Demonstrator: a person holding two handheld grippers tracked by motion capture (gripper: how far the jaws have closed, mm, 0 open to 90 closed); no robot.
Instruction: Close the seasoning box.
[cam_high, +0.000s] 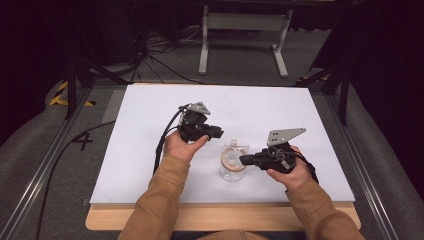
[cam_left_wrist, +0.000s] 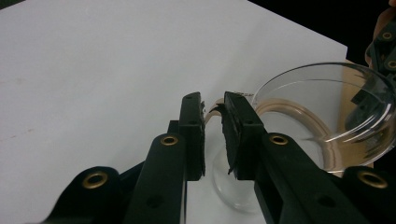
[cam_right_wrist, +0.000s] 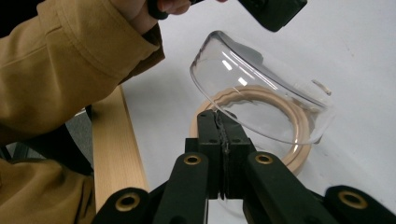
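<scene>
1. table (cam_high: 150, 165): a white sheet covers the top, with a bare wooden edge along my side. my forearms come in from below in tan sleeves.
2. item under inspection: a clear glass jar (cam_high: 232, 171) stands upright on the sheet, near the front edge, between my two hands. a tan ring seal (cam_right_wrist: 299, 122) runs round its mouth.
3. lid (cam_right_wrist: 261, 100): clear glass, lifted and tilted above the mouth, hinged up on one side. in the left gripper view the lid (cam_left_wrist: 327, 109) stands on edge to the right of my jaws, with the tan ring seen through it.
4. right gripper (cam_high: 246, 160): my right hand (cam_high: 292, 172) holds it pointing left at the jar. in the right gripper view its jaws are pressed together at the near rim of the jar, by the tan seal, under the raised lid. i cannot tell for certain whether they pinch the rim or the seal.
5. left gripper (cam_high: 219, 132): my left hand (cam_high: 182, 146) holds it just left of and behind the jar, pointing right. in the left gripper view its jaws stand narrowly apart, with a thin gap between the pads (cam_left_wrist: 196, 135), nothing clamped; the jar mouth lies just beyond the tips.
6. the two grippers are near each other, on opposite sides of the jar.
</scene>
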